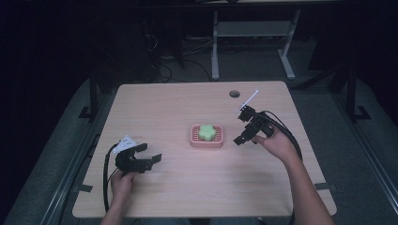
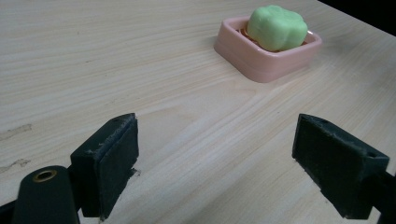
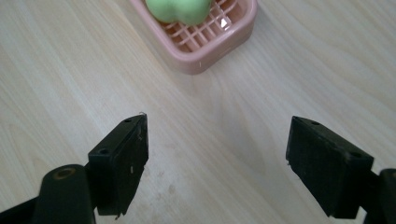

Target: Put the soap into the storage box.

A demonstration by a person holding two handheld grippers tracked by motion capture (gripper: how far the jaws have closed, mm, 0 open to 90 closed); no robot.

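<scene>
Wooden table (image 1: 178,187) carries a pink dish (image 1: 206,140) holding green soap (image 1: 206,131).

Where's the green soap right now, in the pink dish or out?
In. The green soap sits on the grid inside the pink dish; both claws, left claw and right claw, are open and apart from it.

Right tool (image 3: 217,163) jaws wide apart above table (image 3: 60,70); pink tray (image 3: 219,39) with green soap (image 3: 180,9) ahead.
</scene>
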